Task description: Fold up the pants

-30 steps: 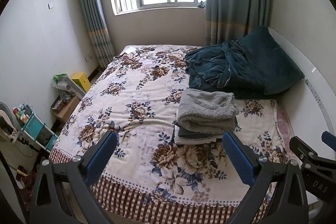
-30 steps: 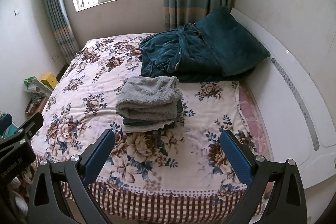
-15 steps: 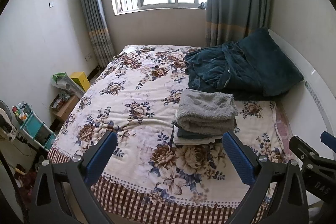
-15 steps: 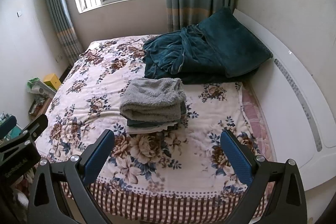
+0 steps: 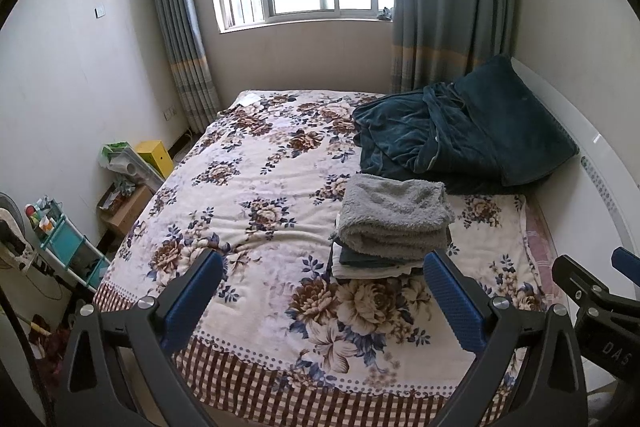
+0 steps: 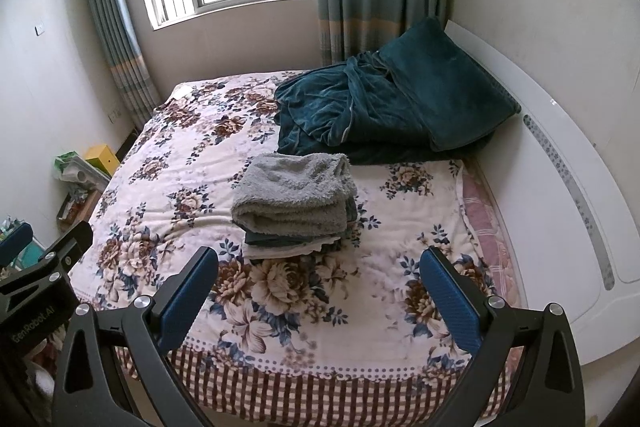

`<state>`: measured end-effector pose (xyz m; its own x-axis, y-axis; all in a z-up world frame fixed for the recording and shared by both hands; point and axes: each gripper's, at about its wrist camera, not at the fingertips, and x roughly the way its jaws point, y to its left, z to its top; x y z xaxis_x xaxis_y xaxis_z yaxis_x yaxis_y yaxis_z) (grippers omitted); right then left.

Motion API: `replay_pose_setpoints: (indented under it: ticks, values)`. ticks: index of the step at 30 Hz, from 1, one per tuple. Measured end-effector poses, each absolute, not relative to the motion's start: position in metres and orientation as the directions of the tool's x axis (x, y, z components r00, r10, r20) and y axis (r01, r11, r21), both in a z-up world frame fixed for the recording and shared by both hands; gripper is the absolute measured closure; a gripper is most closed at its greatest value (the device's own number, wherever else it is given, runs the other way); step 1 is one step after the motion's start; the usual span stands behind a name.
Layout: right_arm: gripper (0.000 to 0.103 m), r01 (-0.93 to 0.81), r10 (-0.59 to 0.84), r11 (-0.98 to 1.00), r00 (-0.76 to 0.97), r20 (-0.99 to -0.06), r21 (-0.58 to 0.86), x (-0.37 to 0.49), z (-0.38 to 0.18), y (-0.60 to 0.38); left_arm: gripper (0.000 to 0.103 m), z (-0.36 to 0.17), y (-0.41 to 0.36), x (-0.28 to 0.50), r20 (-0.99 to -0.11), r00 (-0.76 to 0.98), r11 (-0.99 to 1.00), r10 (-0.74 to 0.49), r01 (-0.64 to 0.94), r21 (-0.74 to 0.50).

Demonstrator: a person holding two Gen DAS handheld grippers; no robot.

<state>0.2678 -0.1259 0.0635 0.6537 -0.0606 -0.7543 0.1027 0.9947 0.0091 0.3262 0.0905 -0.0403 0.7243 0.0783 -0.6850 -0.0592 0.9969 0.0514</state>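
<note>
Hand-held gripper (image 6: 320,297) hangs agape before fluffy grey folded pants (image 6: 294,197) topping stack.

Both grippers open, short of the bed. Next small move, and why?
Probably bring both forward toward the folded stack. The left gripper and right gripper are open, empty, near the bed's foot edge; the grey fleece piece lies folded on top, untouched. No unfolded pants are clearly visible.
</note>
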Motion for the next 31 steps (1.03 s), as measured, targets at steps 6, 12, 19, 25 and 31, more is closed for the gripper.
replay_pose_setpoints:
  ticks: [6,12,19,25,31]
  values:
    - [0.001,0.103,-0.061,0.995,0.655,-0.753,0.009,0.267,0.066,-0.126,0.0,-0.036,0.091,0.324,-0.681,0.728,0.997,0.079,-0.059,0.053]
    - [0.0,0.104,-0.064,0.995,0.655,-0.753,0.005,0.267,0.067,-0.126,0.0,-0.036,0.09,0.323,-0.681,0.728,0.997,0.077,-0.057,0.053]
    - [0.0,0.105,-0.065,0.994,0.654,-0.754,0.005,0.266,0.067,-0.126,0.0,-0.036,0.09,0.323,-0.68,0.729,0.997,0.077,-0.056,0.052]
    - [0.0,0.102,-0.07,0.995,0.652,-0.755,-0.005,0.265,0.07,-0.126,0.0,-0.035,0.088,0.321,-0.687,0.723,0.997,0.075,-0.054,0.052]
    - [0.0,0.103,-0.071,0.995,0.653,-0.754,-0.004,0.261,0.071,-0.127,0.0,-0.028,0.085,0.315,-0.677,0.732,0.998,0.069,-0.047,0.051]
